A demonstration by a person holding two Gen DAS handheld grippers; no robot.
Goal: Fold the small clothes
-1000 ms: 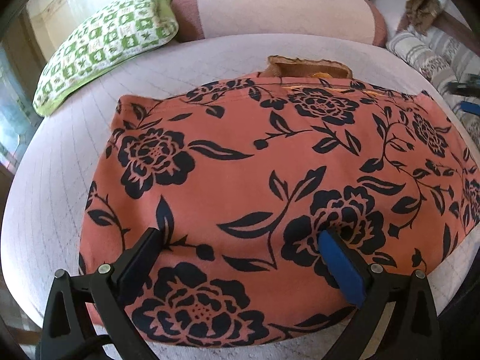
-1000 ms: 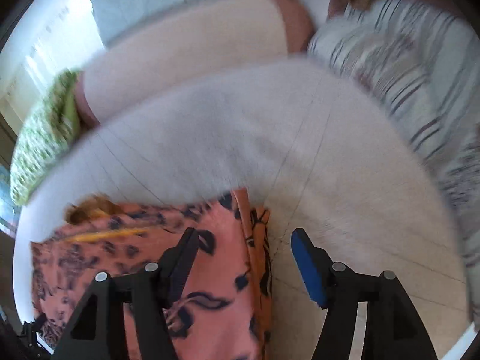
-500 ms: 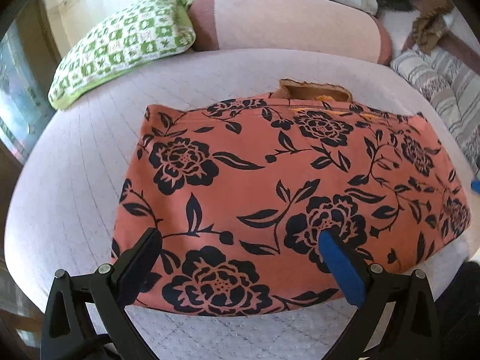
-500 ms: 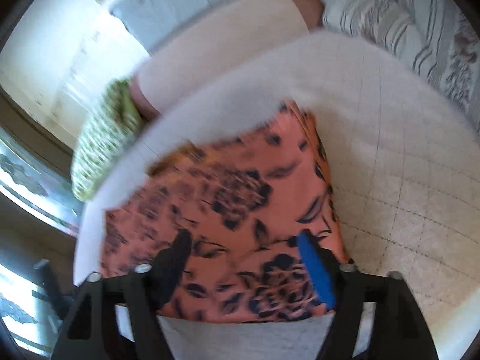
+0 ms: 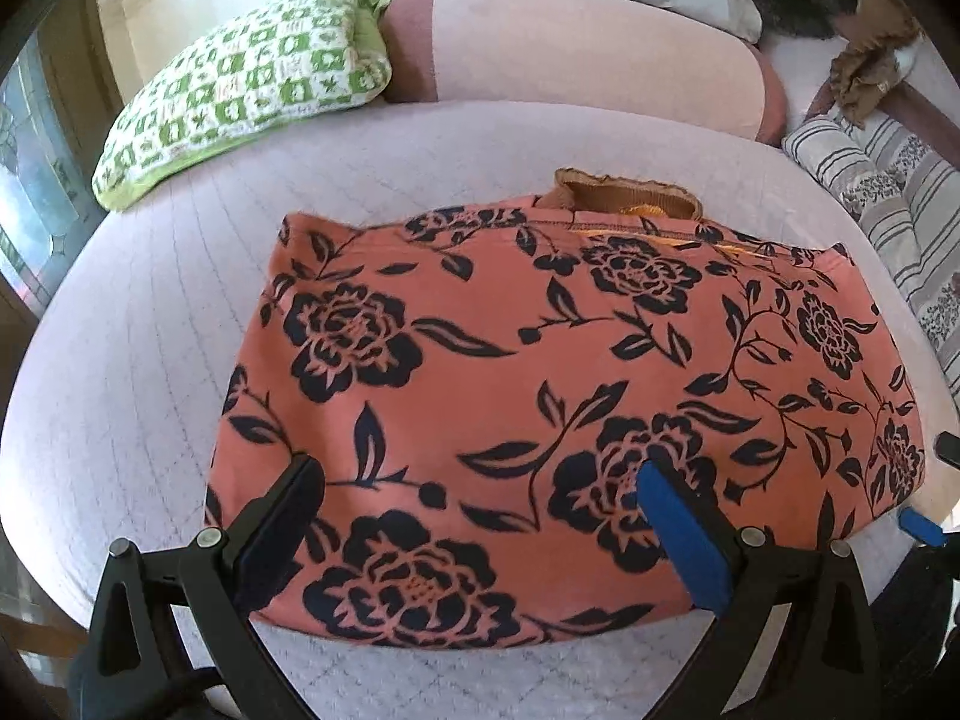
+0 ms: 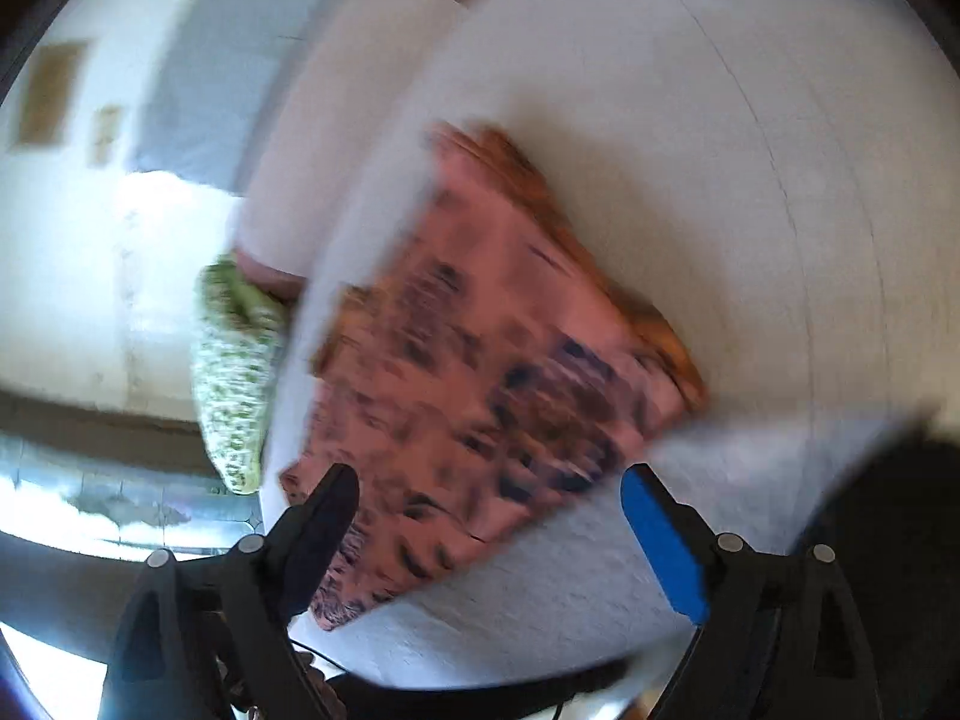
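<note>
Now the left gripper hangs with its 2 fingers spread wide above the near edge of the folded garment, 1 black finger and 1 blue-padded finger, nothing pinched between them. Likewise the right gripper has just been opening; its fingers stand far apart over the garment's near corner, gripping nothing, in a badly blurred view. That garment, salmon-orange with black flowers, lies flat in a rough rectangle on the pale quilted bed. A brown collar-like piece pokes out at the garment's far edge. Beyond the garment lie a green-and-white checked pillow to the far left, a pink bolster straight behind, and striped bedding to the far right.
</note>
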